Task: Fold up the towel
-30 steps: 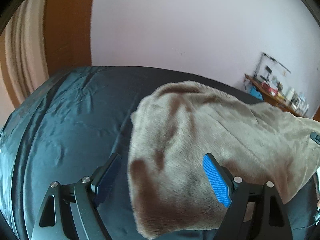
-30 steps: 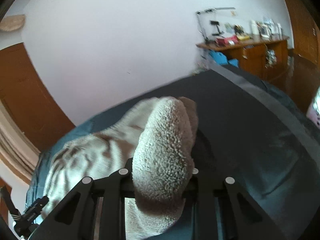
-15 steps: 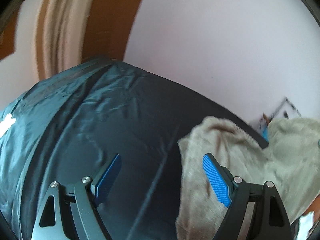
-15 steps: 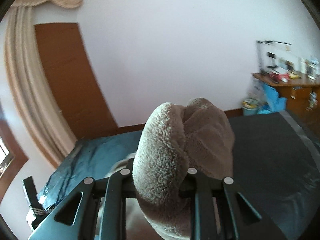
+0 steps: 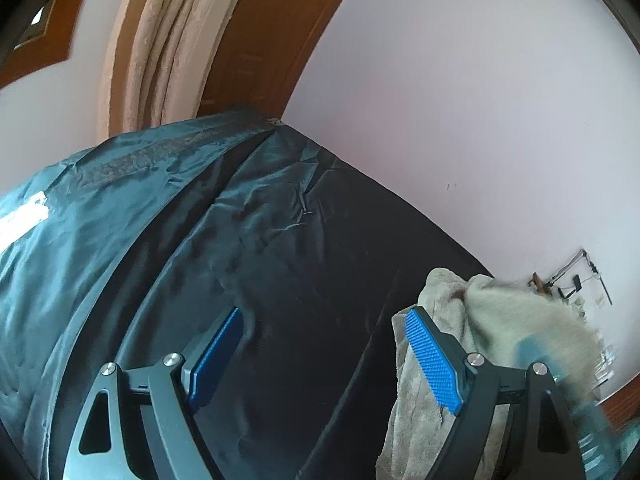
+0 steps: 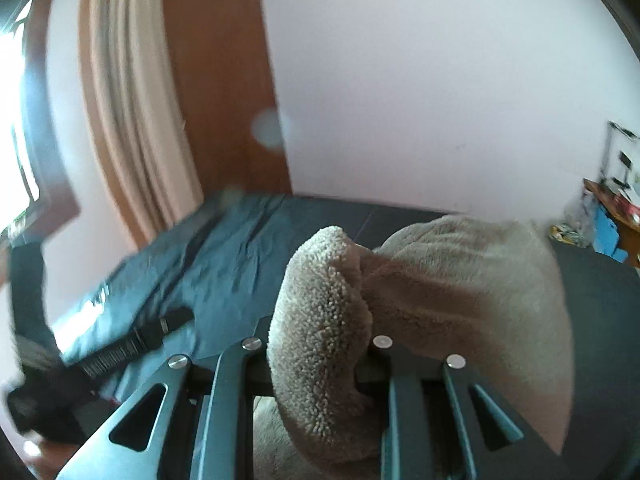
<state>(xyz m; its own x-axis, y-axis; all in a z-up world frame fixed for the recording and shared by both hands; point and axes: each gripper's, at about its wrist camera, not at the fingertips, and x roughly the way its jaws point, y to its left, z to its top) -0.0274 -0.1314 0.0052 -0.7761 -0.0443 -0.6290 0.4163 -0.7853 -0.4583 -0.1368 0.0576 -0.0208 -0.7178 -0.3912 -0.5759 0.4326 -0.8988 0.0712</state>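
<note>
The right gripper (image 6: 320, 356) fingers clamp a thick bunched fold of the fluffy beige towel (image 6: 460, 280), lifted above the bed's dark teal satin sheet (image 6: 224, 264). The left gripper (image 5: 324, 354) fingers stand wide with nothing between them, the towel just beside its right finger.

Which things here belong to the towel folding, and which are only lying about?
Belong to the job:
- towel
- right gripper, clamped on a towel fold
- left gripper, open, nothing between its pads
- bed, the work surface

Just lying about:
- curtain
- door
- desk with clutter
</note>
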